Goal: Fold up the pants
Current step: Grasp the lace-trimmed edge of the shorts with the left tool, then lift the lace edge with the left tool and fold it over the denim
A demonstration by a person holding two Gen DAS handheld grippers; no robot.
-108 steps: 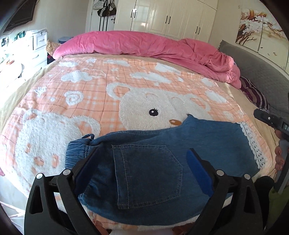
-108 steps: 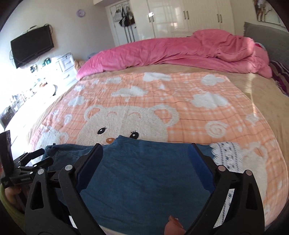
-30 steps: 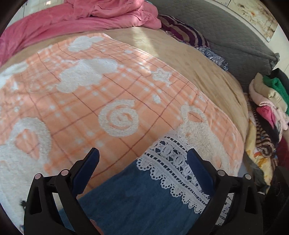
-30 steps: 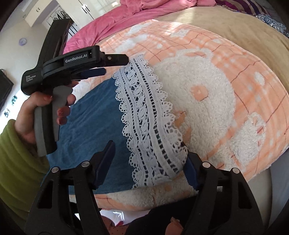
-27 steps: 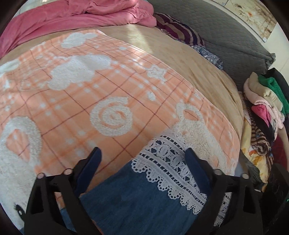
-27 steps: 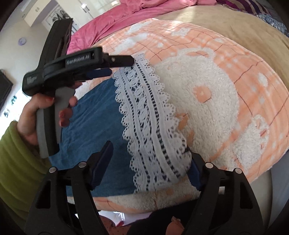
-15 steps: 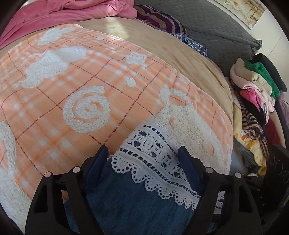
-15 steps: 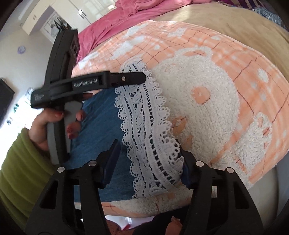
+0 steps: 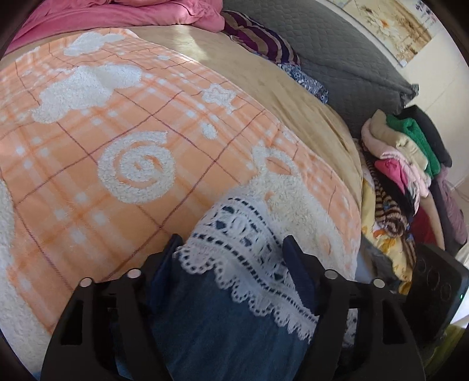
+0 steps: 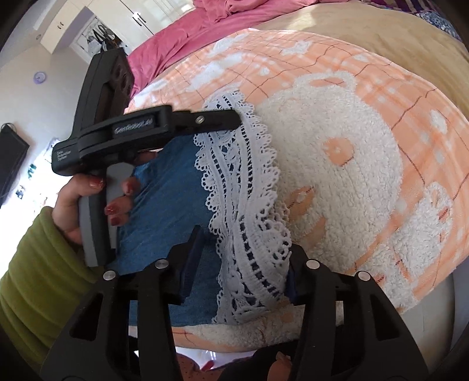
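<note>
Blue denim pants (image 9: 217, 328) with a white lace hem (image 9: 234, 231) lie flat on the orange bear blanket (image 9: 88, 181). My left gripper (image 9: 231, 246) points down at the far corner of the hem. Its jaws are closing, with the lace lying loose between them. In the right wrist view the left gripper (image 10: 231, 123) shows from the side at that corner, held by a hand (image 10: 85, 199) in a green sleeve. My right gripper (image 10: 243, 249) straddles the near end of the lace hem (image 10: 249, 187). Its jaws are closing too, and the lace rumples up between them without being pinched flat.
A pink duvet (image 9: 117, 14) lies bunched at the far side of the bed. A grey headboard (image 9: 337, 58) and a pile of folded clothes (image 9: 407, 164) are to the right. The blanket's edge (image 10: 395, 299) drops off just beyond the hem.
Both grippers' jaws have narrowed around the lace hem. The left gripper has tipped down closer to the hem's far corner. The lace has puckered up between the right gripper's fingers.
</note>
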